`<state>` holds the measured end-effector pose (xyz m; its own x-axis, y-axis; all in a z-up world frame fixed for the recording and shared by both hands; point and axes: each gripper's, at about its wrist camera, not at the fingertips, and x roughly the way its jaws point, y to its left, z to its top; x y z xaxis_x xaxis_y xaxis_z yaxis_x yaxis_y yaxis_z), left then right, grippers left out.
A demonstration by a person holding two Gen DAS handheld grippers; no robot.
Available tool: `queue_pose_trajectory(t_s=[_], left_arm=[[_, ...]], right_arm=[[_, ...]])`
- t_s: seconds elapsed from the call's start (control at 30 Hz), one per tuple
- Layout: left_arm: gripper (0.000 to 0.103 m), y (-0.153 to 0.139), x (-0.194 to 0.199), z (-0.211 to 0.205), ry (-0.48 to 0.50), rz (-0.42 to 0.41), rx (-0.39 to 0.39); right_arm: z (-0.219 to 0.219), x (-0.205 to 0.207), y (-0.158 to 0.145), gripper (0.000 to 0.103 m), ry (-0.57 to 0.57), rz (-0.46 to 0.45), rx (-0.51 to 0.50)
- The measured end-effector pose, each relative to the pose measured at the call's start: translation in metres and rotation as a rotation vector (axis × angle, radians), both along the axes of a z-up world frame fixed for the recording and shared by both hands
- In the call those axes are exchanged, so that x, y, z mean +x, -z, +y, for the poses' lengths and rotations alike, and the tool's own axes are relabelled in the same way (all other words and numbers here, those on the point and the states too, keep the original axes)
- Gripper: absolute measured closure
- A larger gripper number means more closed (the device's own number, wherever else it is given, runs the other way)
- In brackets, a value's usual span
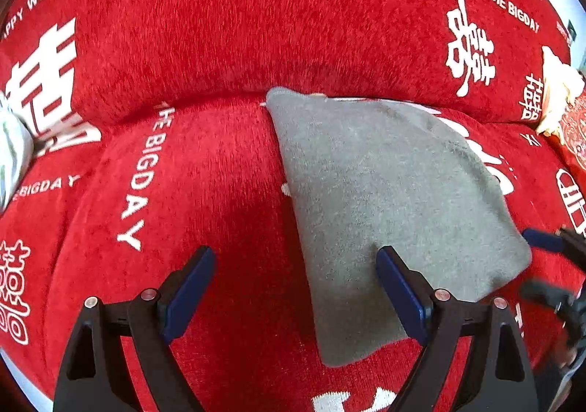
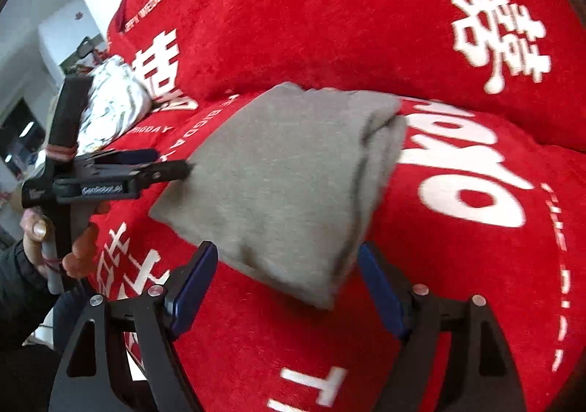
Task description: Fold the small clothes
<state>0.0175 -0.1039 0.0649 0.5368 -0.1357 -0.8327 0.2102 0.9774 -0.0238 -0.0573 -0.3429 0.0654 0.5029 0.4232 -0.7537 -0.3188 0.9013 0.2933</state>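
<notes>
A grey garment [image 1: 395, 199], already folded into a thick, compact packet, lay on the seat of a red sofa [image 1: 227, 45] covered in white wedding lettering, its far end close to the crease where seat met backrest. In the right wrist view its stacked layers showed at the far right end, bulging rather than lying flat.

The left gripper [image 1: 296, 287] was held with its jaws spread wide and gripping nothing, one pad over bare red cloth and the other over the garment's near edge. The right gripper [image 2: 287, 287] was likewise spread and empty, its pads straddling the near corner of the packet.

The step in hand was judged to be either a last fold or a final tidying. To do it well, all layers at a corner would need to be taken together, since a pinch on the top layer alone would peel the packet open. The soft, springy seat would give under pressure, so the jaws should be brought low and level. A crumpled pale printed cloth [image 2: 110, 100] lay at the sofa's far left, well apart.
</notes>
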Motion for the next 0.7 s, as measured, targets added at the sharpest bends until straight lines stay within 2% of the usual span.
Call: queue_pose_trajectory(t_s=[0.13, 0.2, 0.33, 0.43, 0.5, 0.6, 0.63, 0.67, 0.7], left_arm=[[0.013, -0.004, 0.013, -0.001, 0.012, -0.004, -0.010], [0.013, -0.002, 0.031, -0.001, 0.008, 0.035, -0.057], [0.013, 0.015, 0.071, 0.005, -0.030, 0.164, -0.176], [0.013, 0.031, 0.096, 0.008, -0.042, 0.286, -0.297], [0.013, 0.045, 0.107, 0.007, -0.046, 0.365, -0.337], [0.013, 0.059, 0.115, 0.003, -0.043, 0.405, -0.373], [0.015, 0.059, 0.116, 0.000, -0.038, 0.391, -0.381], [0.038, 0.059, 0.116, -0.005, -0.016, 0.377, -0.395], [0.041, 0.058, 0.116, -0.009, 0.003, 0.375, -0.392]], right_arm=[[-0.023, 0.020, -0.008, 0.016, 0.129, 0.004, 0.008], [-0.028, 0.041, -0.007, 0.013, 0.179, 0.034, 0.034], [-0.022, 0.088, 0.008, 0.011, 0.225, 0.105, 0.055], [-0.015, 0.119, 0.029, 0.011, 0.241, 0.179, 0.096], [-0.013, 0.132, 0.043, 0.011, 0.240, 0.229, 0.125], [-0.007, 0.145, 0.062, 0.021, 0.236, 0.275, 0.150], [-0.005, 0.147, 0.062, 0.031, 0.231, 0.260, 0.155], [-0.002, 0.149, 0.062, 0.035, 0.220, 0.262, 0.168], [-0.001, 0.150, 0.062, 0.044, 0.220, 0.264, 0.175]])
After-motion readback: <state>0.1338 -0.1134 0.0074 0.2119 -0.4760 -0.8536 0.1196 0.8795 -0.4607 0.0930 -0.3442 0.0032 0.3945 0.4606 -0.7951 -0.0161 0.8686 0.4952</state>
